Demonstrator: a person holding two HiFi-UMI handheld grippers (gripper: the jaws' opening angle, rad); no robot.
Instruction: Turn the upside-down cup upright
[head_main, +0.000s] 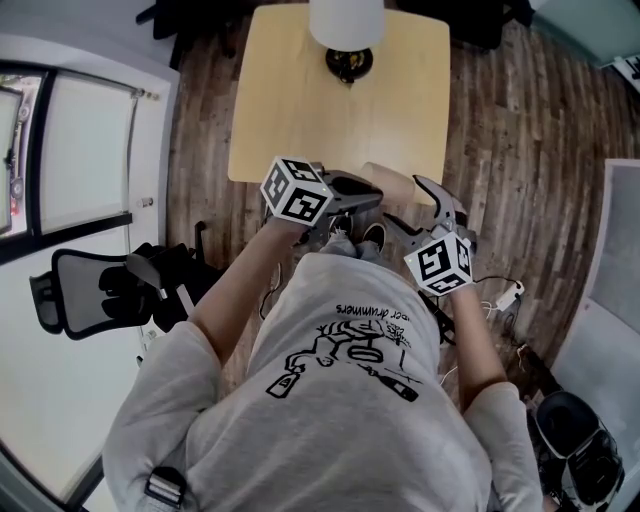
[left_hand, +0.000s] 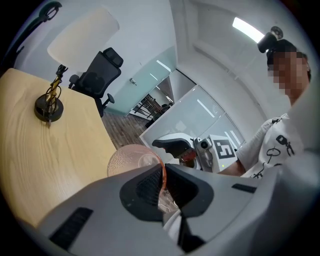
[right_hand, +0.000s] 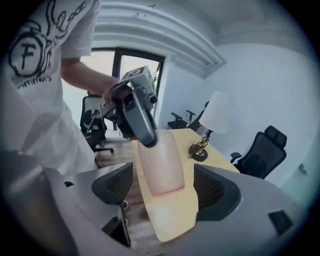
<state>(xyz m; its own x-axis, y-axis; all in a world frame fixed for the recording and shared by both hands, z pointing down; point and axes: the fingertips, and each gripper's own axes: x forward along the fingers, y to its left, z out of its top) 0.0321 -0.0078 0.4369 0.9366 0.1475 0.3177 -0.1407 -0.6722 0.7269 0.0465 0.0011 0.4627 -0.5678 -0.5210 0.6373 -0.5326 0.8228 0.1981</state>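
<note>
Cup (head_main: 388, 184) of pink-tinted, dimpled plastic hangs in the air just over the near edge of a pale wooden table (head_main: 300, 110), lying roughly on its side between two hand-held grippers. The left gripper (left_hand: 162, 182) has its jaws pressed together on the cup's wall at one end, the only grip on it. The right gripper (right_hand: 161, 186) faces it from the other end, jaws spread wide to either side of the cup, pads clear of its sides. At the table's far edge stands a lamp (head_main: 347, 40) with a white shade and a dark round base. Beyond that edge, black office chairs (right_hand: 260, 147) stand on the wood-plank floor (head_main: 500, 130).
</note>
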